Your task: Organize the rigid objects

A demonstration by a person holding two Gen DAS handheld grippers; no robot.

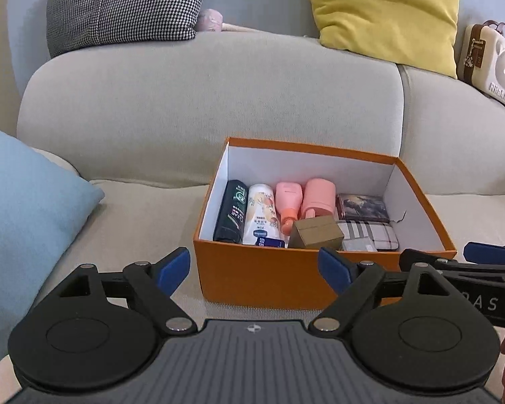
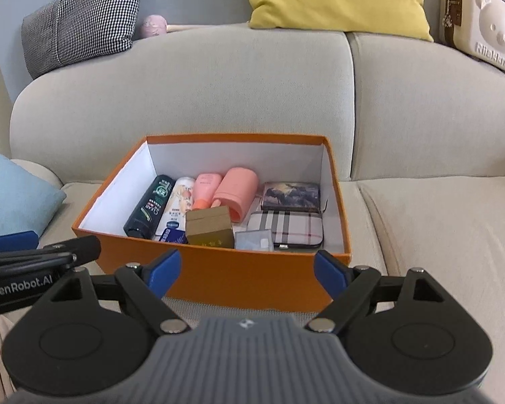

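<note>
We see an open orange box (image 2: pixel 219 279) on the sofa seat (image 2: pixel 437 235), its near wall standing just ahead of both our spread grippers, left (image 1: pixel 254 271) and right (image 2: pixel 247 272), which sit side by side, close together. Inside, bottles (image 2: pixel 151 207), a brown carton (image 2: pixel 210 227) and a plaid case (image 2: pixel 286 227) crowd the floor from the middle to the near wall, leaving a bare strip along the far wall and the left side. Seat cushion lies free right of the box, while a blue pillow (image 2: pixel 13 195) blocks the left and the sofa back (image 2: pixel 185 84) rises behind.
</note>
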